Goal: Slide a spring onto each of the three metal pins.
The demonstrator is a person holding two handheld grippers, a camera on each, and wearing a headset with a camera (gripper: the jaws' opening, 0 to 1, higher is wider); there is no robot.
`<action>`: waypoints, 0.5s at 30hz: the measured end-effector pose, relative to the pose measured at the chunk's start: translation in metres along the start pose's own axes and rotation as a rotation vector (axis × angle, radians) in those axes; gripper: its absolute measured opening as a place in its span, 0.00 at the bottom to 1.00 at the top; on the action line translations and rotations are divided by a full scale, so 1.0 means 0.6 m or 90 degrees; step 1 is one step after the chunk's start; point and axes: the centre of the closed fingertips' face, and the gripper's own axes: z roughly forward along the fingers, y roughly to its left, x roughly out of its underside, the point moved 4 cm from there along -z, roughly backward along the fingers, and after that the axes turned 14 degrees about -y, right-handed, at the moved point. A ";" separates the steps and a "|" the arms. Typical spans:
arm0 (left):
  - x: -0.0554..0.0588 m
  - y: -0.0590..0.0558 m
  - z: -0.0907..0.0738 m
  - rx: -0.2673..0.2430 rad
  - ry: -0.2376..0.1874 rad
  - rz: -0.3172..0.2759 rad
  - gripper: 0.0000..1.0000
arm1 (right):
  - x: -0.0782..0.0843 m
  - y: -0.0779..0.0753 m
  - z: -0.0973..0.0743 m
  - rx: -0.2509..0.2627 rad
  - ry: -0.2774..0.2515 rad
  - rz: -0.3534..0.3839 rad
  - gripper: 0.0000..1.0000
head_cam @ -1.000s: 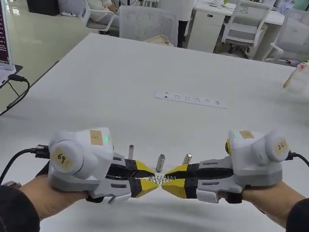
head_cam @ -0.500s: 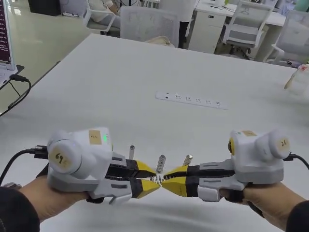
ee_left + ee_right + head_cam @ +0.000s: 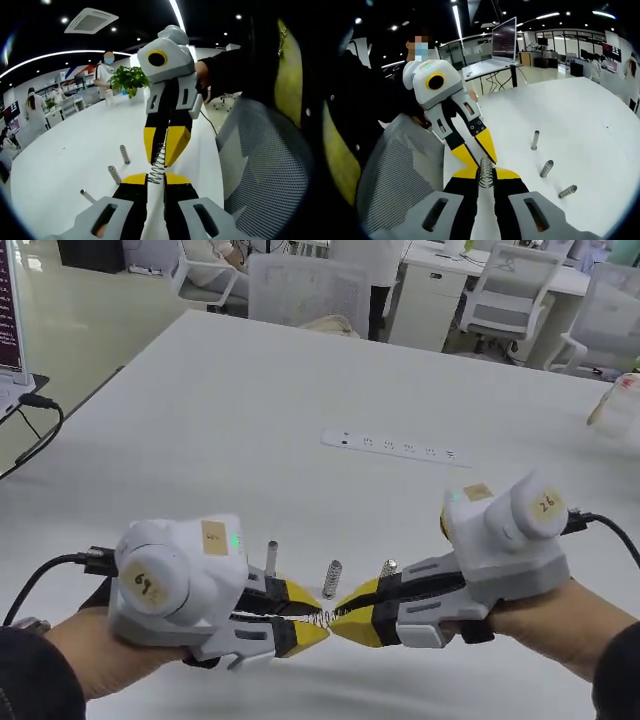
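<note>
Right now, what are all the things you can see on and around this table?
loose silver coil spring: one, silver, gripped between both grippers' tips
bare grey metal pin: one, grey, upright, left end of the row
middle metal pin wearing a spring: one, silver, centre of the row
right metal pin wearing a spring: one, silver, right end of the row
white power strip: one, white, beyond the pins
big white table: one, white, under everything
office chairs: several, grey and white, past the far edge
left gripper: one, white, yellow-black jaws, shut on the spring
right gripper: one, same colours, shut on the spring
person's hands: two, holding the grippers
</note>
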 end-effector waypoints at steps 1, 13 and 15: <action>0.000 0.001 0.000 -0.002 -0.001 -0.004 0.04 | -0.003 0.000 0.001 0.002 0.003 -0.007 0.08; 0.005 0.001 0.005 -0.002 -0.003 -0.015 0.02 | -0.020 0.005 0.009 0.008 0.041 -0.055 0.08; 0.005 0.002 0.005 -0.003 -0.004 -0.015 0.02 | -0.019 0.004 0.008 0.009 0.047 -0.061 0.09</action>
